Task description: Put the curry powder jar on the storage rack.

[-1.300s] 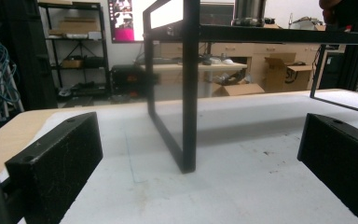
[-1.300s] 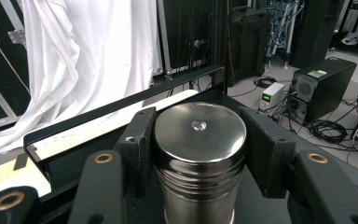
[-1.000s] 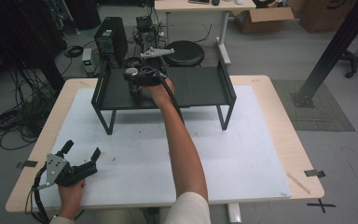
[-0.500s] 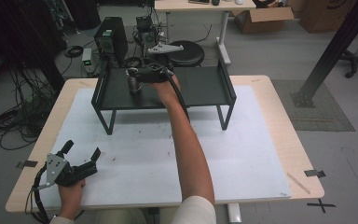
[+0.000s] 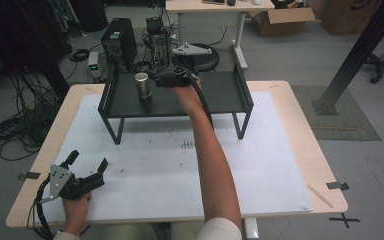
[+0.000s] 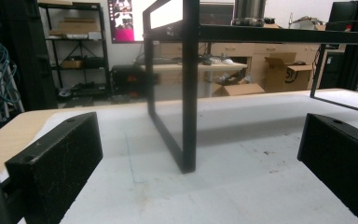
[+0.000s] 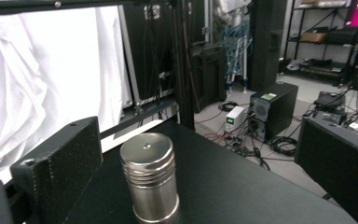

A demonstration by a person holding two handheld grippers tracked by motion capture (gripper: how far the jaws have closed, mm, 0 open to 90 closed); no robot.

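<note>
The worktop (image 5: 290, 150) in front of me is a pale wooden top under a white mat, and at its far side stands a black metal shelf rack (image 5: 220, 95) on thin legs. In the left gripper view one of those legs (image 6: 189, 93) rises straight up from the mat between my two jaws.

My right arm reaches across the mat to the rack, and my right tongs (image 5: 156, 76) hover over its black deck. Their jaws have just been opening and now stand wide, with nothing pressed between them. My left tongs (image 5: 87, 162) rest low near the front left corner of the worktop, jaws spread apart and gripping nothing.

The steel canister (image 5: 142, 86), a small ribbed cylinder with a flat lid, stands upright on the left part of the rack's deck, just beside my right tongs. In the right gripper view the canister (image 7: 149, 179) sits between the jaws, nearer the left one, clear of both.
</note>
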